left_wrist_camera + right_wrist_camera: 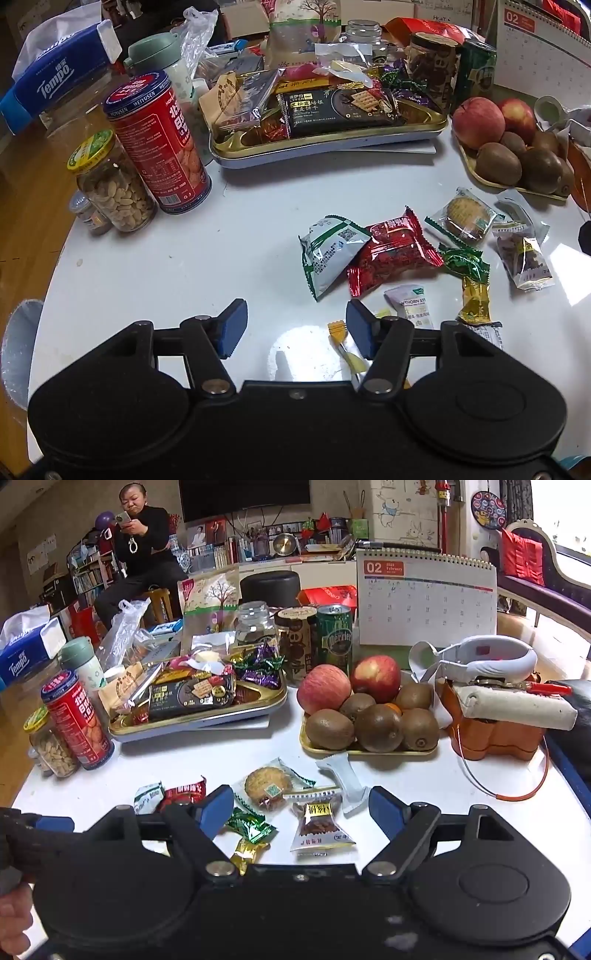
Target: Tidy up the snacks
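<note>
Both tools gape wide, holding nothing. The nut packet point(320, 825) lies on the counter point(424, 786) just ahead between the right tool's point(301, 806) pads, long axis pointing away; the left tool point(295, 328) is farther.

Both wrist cams look fwd, low over tabletop point(184, 258) near edge; right sits further right; shared: snack tray point(332, 147) point(199, 723), loose packets

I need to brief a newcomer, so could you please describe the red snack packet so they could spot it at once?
Start at the gold tray piled with snacks, then come forward to the loose packets on the white table. The red packet lies among them, overlapping a white-and-green packet on its left; it is the only shiny red wrapper there.
</note>
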Demonstrator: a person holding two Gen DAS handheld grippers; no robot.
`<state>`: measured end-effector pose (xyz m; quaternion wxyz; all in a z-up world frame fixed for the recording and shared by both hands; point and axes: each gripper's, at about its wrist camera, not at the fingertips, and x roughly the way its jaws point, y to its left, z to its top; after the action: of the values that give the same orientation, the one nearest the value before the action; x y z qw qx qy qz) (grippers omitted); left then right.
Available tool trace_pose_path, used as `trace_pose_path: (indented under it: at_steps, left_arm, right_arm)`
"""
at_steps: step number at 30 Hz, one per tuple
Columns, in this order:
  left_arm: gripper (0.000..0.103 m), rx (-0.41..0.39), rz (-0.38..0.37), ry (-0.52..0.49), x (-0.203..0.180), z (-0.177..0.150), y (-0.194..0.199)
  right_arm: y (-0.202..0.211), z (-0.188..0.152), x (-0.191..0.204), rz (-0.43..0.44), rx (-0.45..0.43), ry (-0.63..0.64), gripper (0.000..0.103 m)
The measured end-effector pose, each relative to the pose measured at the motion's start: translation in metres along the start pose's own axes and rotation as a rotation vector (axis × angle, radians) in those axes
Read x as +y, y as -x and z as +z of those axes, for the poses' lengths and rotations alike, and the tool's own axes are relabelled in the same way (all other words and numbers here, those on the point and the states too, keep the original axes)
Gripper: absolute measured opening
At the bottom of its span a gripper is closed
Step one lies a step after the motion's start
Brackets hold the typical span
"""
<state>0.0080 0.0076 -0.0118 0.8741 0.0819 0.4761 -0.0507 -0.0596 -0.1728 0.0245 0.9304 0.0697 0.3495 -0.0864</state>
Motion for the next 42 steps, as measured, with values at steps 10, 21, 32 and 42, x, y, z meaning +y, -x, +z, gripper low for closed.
trace_pose_path:
  at_steps: [10, 21, 32, 42]
  left_arm:
    - [0.062, 0.000, -0.008, 0.012, -0.001, 0.001, 0.004]
    - [0.061, 0.002, -0.028, 0.053, -0.011, -0.005, 0.009]
    - [0.061, -0.047, -0.033, 0.030, -0.025, -0.019, 0.046]
    - [0.061, -0.060, -0.032, 0.080, -0.023, -0.057, 0.082]
  right_arm:
    - [0.001, -0.004, 0.007, 0.010, 0.011, 0.027, 0.085]
    - [0.005, -0.014, 0.011, 0.055, 0.082, -0.020, 0.085]
    - [0.021, -0.022, -0.009, 0.028, 0.111, -0.063, 0.085]
    - [0.062, -0.045, 0.007, 0.069, 0.151, -0.044, 0.085]
